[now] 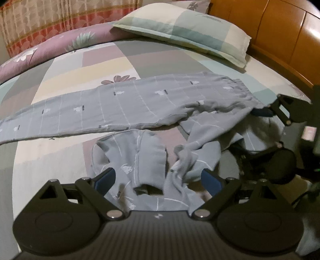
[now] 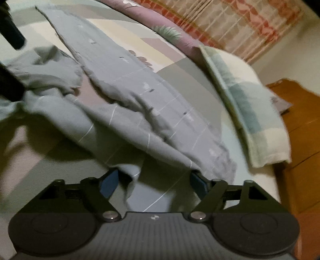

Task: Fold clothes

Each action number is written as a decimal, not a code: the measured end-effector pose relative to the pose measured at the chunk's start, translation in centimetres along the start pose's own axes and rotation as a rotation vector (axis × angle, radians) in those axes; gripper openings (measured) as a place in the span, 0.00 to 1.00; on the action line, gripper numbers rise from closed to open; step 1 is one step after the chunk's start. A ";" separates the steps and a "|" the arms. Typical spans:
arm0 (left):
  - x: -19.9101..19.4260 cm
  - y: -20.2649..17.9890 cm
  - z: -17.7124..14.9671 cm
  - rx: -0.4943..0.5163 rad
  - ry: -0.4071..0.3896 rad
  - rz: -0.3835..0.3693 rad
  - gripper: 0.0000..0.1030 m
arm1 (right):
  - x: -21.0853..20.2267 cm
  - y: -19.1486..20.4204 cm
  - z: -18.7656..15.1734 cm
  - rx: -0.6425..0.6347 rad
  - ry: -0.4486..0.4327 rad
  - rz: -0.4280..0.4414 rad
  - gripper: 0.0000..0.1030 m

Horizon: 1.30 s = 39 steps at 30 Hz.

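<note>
Grey trousers (image 1: 140,106) spread on a bed (image 1: 50,80), on a sheet of pale patchwork blocks in cream, grey, mauve and mint, with a printed flower toward 12 o'clock of the cloth. One leg stretched flat from the waistband at 2 o'clock out to 9 o'clock; the other leg bunched and crumpled at 6 o'clock, just ahead of the left gripper (image 1: 158,180). Left gripper held with fingers wide apart, the crumpled cloth lying between the blue pads (image 1: 106,180), not pinched. In the right wrist view, right gripper (image 2: 154,182) likewise spread wide, the waistband edge of the trousers (image 2: 140,112) draped between and over its fingers; blurred, so whether cloth touches the pads cannot be told. Same right gripper (image 1: 268,112) seen at 3 o'clock in the left wrist view, by the waistband.

A checked pillow (image 1: 186,34) in green and cream at 1 o'clock, against a wooden headboard (image 1: 280,36). A mauve flowered quilt (image 1: 50,50) rolled along the far edge from 9 to 11 o'clock. Behind it, a curtain (image 1: 50,18) in beige with a red band. Dim room, warm light.
</note>
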<state>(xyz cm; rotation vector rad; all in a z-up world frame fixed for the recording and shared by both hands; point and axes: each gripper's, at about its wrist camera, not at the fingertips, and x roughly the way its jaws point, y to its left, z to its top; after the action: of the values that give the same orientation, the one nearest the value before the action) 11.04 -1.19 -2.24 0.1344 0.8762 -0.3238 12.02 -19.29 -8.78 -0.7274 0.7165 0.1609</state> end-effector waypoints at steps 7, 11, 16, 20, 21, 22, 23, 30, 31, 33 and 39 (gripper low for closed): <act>0.1 0.3 -0.5 -0.017 0.007 -0.006 0.90 | 0.1 1.5 -0.1 -0.067 0.025 -0.065 0.56; 0.1 0.2 -0.4 -0.020 0.004 -0.005 0.90 | 0.9 2.4 0.3 -0.102 0.015 -0.100 0.53; -0.6 -0.2 -0.5 -0.005 -0.010 -0.007 0.90 | 1.7 4.8 -0.2 -0.161 -0.010 -0.116 0.05; -1.4 0.4 -0.7 -0.023 -0.021 0.010 0.90 | 1.9 5.8 -0.3 -0.160 -0.014 -0.149 0.05; -1.7 0.6 -0.8 -0.025 -0.026 0.015 0.90 | 1.8 5.1 -0.1 -0.129 -0.010 -0.122 0.05; -1.9 0.8 -0.8 -0.026 -0.029 0.022 0.90 | 1.8 4.5 0.1 -0.098 -0.006 -0.095 0.05; -2.1 1.0 -0.9 -0.030 -0.032 0.029 0.90 | 1.7 3.8 0.3 -0.072 -0.003 -0.070 0.03; -3.3 1.6 -1.5 -0.048 -0.043 0.044 0.90 | -1.0 2.4 -0.2 -0.096 0.018 0.111 0.03; -3.5 1.5 -1.6 -0.046 -0.044 0.044 0.90 | -1.5 2.2 -0.4 -0.096 0.027 0.150 0.03; -3.8 1.3 -1.9 -0.043 -0.048 0.044 0.90 | -2.5 1.8 -0.7 -0.096 0.044 0.230 0.03; -5.0 0.9 -2.8 -0.043 -0.063 0.034 0.90 | -5.5 0.7 -1.7 -0.095 0.098 0.467 0.03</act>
<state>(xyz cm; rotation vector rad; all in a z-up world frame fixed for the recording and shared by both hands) 6.32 1.46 -0.18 0.0983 0.8169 -0.2757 6.74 -19.32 -6.48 -0.6509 0.9711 0.5911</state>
